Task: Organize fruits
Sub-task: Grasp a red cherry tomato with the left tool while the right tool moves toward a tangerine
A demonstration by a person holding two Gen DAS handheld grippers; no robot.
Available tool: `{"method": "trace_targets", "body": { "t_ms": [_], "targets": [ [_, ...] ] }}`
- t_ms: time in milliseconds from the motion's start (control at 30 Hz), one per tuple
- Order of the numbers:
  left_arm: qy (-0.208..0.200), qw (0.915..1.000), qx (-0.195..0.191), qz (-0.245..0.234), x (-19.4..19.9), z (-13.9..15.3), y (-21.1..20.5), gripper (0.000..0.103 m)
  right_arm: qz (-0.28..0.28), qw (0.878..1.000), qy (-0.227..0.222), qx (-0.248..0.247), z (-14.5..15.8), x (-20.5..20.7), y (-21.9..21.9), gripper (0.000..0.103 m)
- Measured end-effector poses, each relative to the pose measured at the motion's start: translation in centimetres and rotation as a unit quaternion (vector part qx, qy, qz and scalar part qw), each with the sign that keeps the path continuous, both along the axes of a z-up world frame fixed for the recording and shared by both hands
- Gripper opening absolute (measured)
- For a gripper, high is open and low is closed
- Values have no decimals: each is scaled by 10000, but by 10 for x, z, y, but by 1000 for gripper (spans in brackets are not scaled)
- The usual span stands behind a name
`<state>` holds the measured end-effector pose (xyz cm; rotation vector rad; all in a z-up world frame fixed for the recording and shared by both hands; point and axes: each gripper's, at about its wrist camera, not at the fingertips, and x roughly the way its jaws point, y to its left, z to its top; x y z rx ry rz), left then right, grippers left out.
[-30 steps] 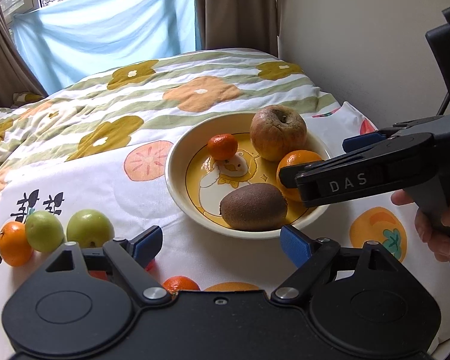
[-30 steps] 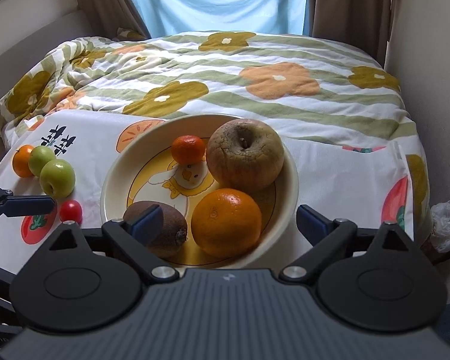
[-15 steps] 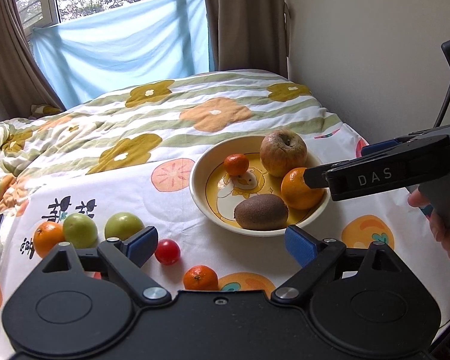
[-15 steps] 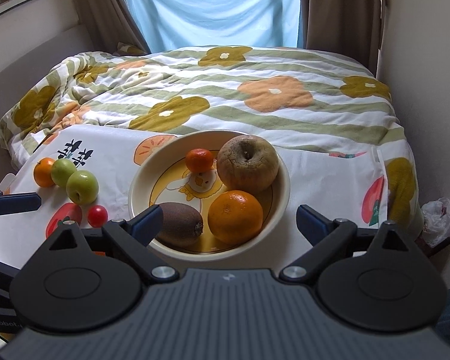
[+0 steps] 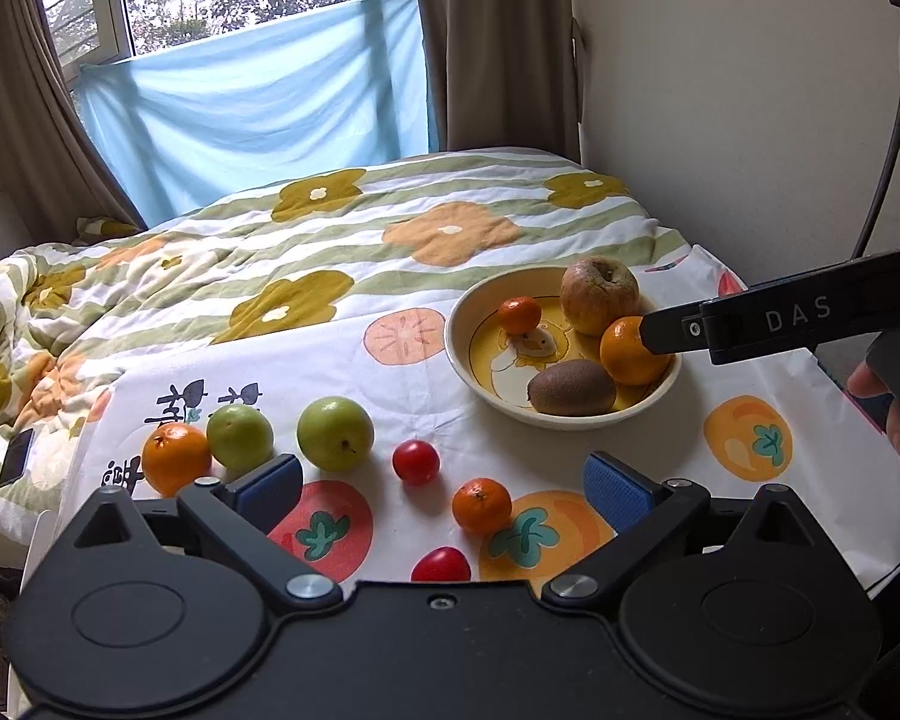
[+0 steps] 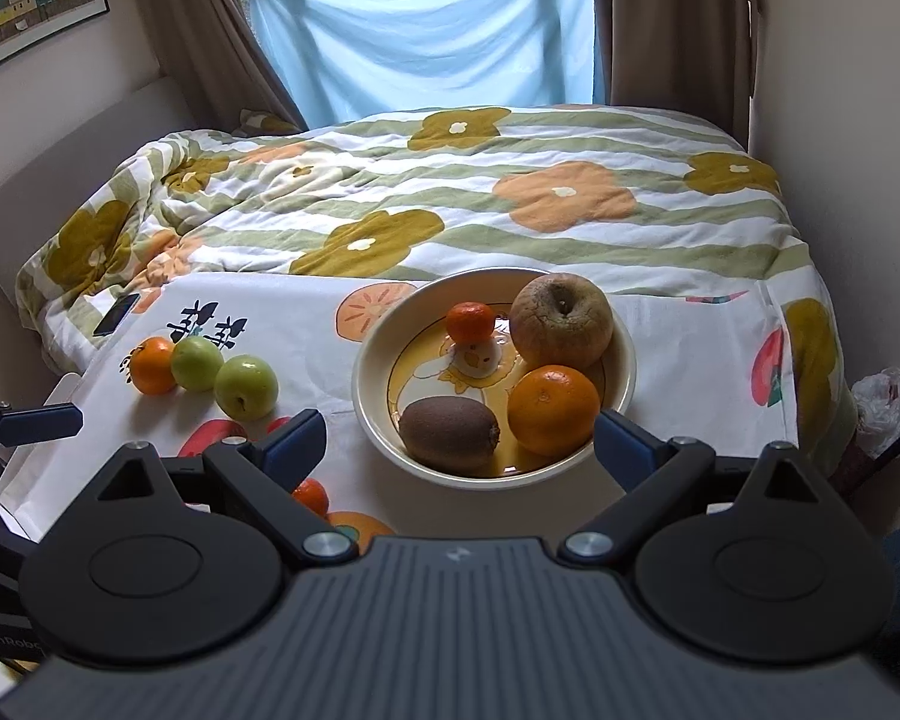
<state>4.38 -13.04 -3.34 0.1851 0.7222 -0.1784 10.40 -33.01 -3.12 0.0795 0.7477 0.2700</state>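
Fruits (image 5: pixel 335 433) beyond left tool (image 5: pixel 444 489), apart.

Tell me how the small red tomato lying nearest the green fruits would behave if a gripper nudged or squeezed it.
The small round red tomato would probably roll at a nudge: it sits free on the flat printed cloth, touching nothing. Its glossy skin suggests it may slip between pads. Being small, it is likely light and soft, so a hard squeeze could split it.

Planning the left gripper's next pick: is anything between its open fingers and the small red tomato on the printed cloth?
Nothing visible: the left gripper is open and empty, and only bare white fruit-print cloth lies before the small red tomato.
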Motion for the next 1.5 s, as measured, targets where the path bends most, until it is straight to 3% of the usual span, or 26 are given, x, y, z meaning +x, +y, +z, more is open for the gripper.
{"method": "trace_targets", "body": {
  "t_ms": [433, 600, 767, 1033, 1300, 1500],
  "targets": [
    [366, 9939, -7, -1045, 4, -32, 38, 100, -412, 9984, 341, 168, -29, -29, 46, 103],
    [529, 9880, 69, -1451, 12, -51, 44, 91, -578, 9971, 459, 208, -46, -32, 60, 103],
    [720, 9804, 185, -1825, 22, -74, 45, 74, -650, 9962, 558, 170, -62, -31, 72, 103],
    [865, 9737, 200, -2097, 40, -94, 44, 61, -743, 9945, 705, 198, -81, -26, 84, 103],
    [1071, 9667, 114, -2320, 46, -107, 41, 38, -799, 9932, 817, 237, -93, -20, 92, 103],
    [1059, 9686, 49, -2251, 46, -106, 43, 36, -720, 9930, 904, 254, -98, -14, 99, 90]
  ]
}}
